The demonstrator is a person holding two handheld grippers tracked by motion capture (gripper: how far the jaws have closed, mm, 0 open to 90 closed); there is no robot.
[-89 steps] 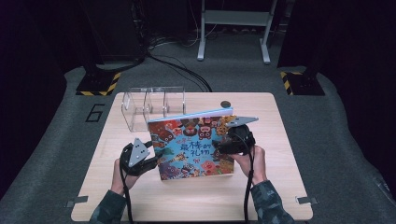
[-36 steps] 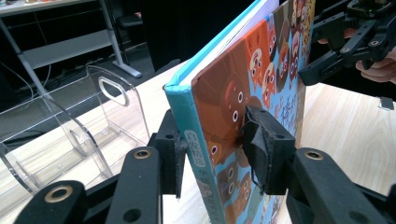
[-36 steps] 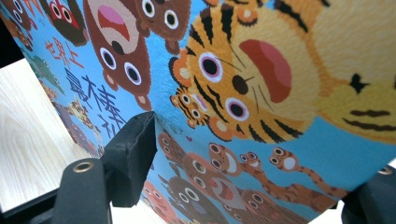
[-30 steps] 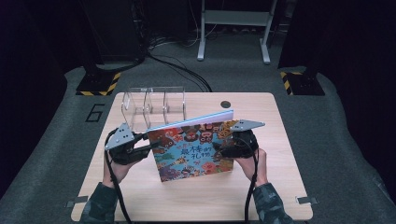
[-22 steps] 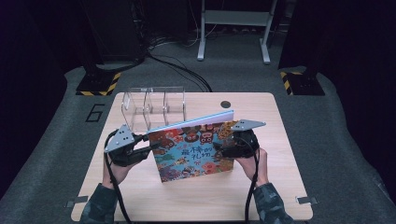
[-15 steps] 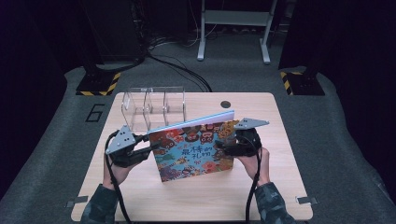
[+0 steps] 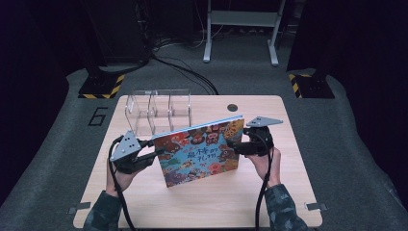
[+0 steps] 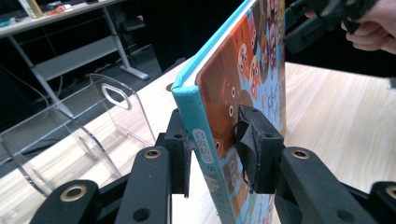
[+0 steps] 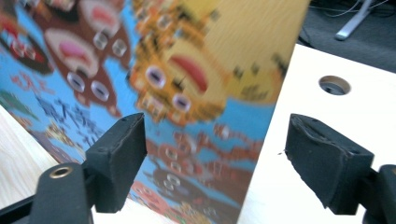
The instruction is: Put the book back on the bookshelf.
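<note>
Colourful picture book (image 7: pixel 199 154) stands up on tabletop (image 7: pixel 269 202) | left gripper (image 8: pixel 217 149) jaws pinch its spine to steady it | right gripper (image 9: pixel 217 154) jaws wide open, holding nothing | clear rack (image 7: pixel 156 108) waits behind

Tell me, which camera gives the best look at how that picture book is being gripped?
The left gripper view: the book stands on edge with the left gripper shut across its spine. The high view shows the whole cover between both hands, too small for grip detail. The right gripper view shows a blurred cover, with the right gripper open around its edge.
</note>
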